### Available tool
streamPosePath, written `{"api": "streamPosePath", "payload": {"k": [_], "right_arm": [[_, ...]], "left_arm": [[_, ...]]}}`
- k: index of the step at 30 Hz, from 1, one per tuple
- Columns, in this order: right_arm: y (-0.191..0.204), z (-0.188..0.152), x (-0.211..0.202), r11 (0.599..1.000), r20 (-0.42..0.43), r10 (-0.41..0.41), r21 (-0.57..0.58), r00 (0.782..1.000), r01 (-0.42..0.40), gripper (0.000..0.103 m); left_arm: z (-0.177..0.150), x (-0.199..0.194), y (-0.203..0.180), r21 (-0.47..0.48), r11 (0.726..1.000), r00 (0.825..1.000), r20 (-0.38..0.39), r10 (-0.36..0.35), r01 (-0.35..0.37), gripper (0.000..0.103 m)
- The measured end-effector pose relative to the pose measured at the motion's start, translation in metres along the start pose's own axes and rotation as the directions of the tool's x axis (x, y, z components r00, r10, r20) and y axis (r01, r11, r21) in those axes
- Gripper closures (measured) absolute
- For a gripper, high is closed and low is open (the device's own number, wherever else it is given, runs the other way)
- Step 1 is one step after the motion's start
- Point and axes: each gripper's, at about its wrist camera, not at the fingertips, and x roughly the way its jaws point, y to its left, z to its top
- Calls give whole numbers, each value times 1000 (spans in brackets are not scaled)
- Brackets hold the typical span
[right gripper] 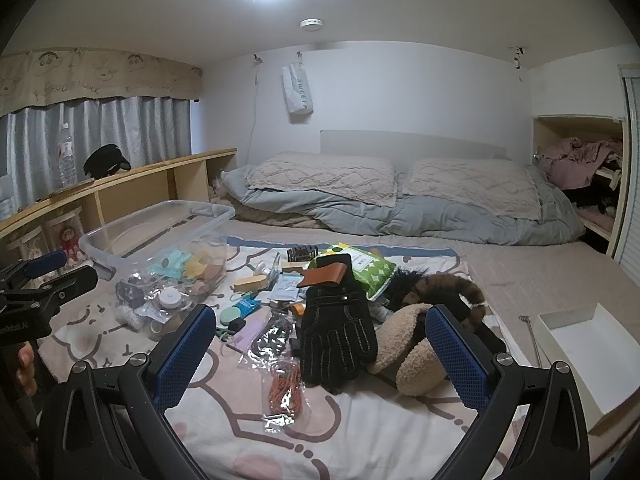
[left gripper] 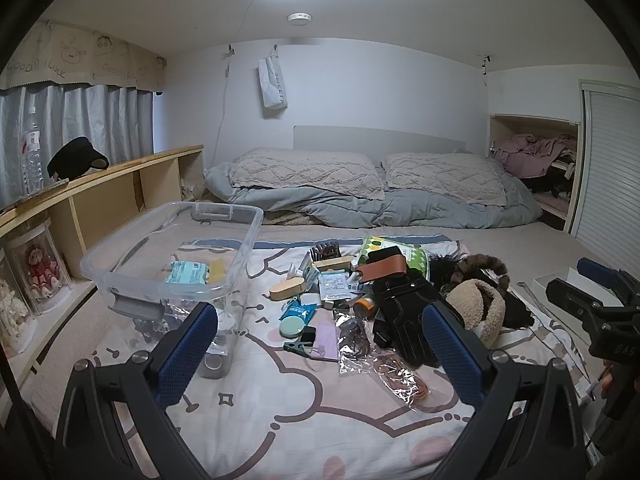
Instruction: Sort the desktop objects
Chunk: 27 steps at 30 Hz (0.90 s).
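Both claws hang wide and empty over the bed's near edge. The black glove point(right gripper: 336, 336) lies mid-bed, fingers toward us, straight ahead of the right claw point(right gripper: 320, 364), nearer than the left claw point(left gripper: 320, 360).

Two pillows point(left gripper: 308, 174) are propped on a crumpled grey duvet point(left gripper: 400, 208) by the headboard; a water bottle point(left gripper: 32, 152) is stood on the wooden shelf point(left gripper: 120, 166) beside the curtain point(left gripper: 88, 120).
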Motion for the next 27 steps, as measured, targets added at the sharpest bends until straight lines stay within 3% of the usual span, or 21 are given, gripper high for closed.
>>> {"api": "streamPosePath", "payload": {"k": [27], "right_arm": [[-6, -2, 13, 999, -17, 16, 33, 1000, -15, 0]], "left_arm": [[0, 7, -7, -20, 1000, 1000, -8, -13, 13, 0]]}}
